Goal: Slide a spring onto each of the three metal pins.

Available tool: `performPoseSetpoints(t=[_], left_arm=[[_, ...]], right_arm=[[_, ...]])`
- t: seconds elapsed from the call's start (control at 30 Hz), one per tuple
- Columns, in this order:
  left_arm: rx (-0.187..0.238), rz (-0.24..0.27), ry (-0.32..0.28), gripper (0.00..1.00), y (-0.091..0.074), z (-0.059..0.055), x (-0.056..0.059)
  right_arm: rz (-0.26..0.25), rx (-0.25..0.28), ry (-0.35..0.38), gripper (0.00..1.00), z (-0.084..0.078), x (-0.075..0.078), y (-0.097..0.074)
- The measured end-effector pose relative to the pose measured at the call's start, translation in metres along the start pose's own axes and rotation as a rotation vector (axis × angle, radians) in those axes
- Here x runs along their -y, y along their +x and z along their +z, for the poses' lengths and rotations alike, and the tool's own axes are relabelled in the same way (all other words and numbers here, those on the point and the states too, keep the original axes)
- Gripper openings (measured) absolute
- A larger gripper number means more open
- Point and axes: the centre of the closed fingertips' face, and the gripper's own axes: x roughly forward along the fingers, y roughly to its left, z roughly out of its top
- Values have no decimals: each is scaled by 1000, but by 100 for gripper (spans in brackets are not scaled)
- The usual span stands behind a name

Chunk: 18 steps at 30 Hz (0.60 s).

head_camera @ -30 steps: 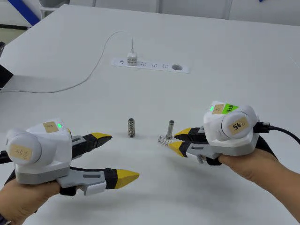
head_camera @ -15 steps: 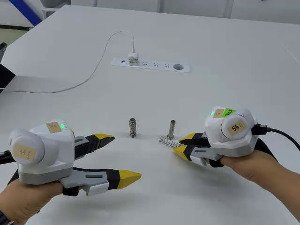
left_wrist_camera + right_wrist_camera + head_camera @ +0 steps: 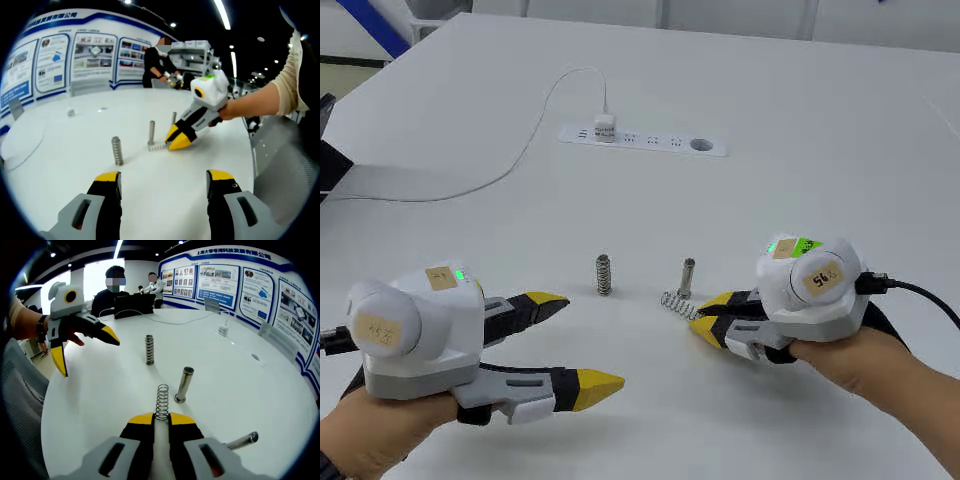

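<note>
Two metal pins stand mid-table: one wears a spring (image 3: 604, 274) (image 3: 117, 150) (image 3: 149, 349), the other is a bare pin (image 3: 687, 275) (image 3: 151, 134) (image 3: 183, 384). A third pin (image 3: 173, 118) (image 3: 240, 441) sits just beyond my right gripper. My right gripper (image 3: 705, 322) (image 3: 176, 140) (image 3: 155, 419) is shut on one end of a loose spring (image 3: 675, 303) (image 3: 156, 146) (image 3: 161, 401), held nearly level, its free end close to the bare pin's base. My left gripper (image 3: 575, 340) (image 3: 164, 176) (image 3: 87, 354) hovers open and empty at the near left.
A white power strip (image 3: 640, 140) with a plugged charger and a cable (image 3: 520, 150) lies further back on the white table (image 3: 800, 170). People stand and sit in the background of both gripper views.
My right gripper has drawn back a little from the bare pin, still holding the spring. The left gripper has barely moved.
</note>
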Motion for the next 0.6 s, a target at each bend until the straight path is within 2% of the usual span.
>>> performPoseSetpoints(t=[0.37, 0.6], left_arm=[[-15, -44, 32, 68, 13, 3, 11], [-17, -69, 67, 66, 22, 7, 16]], right_arm=[[16, 2, -16, 11, 5, -6, -12], [67, 8, -52, 11, 15, -21, -25]])
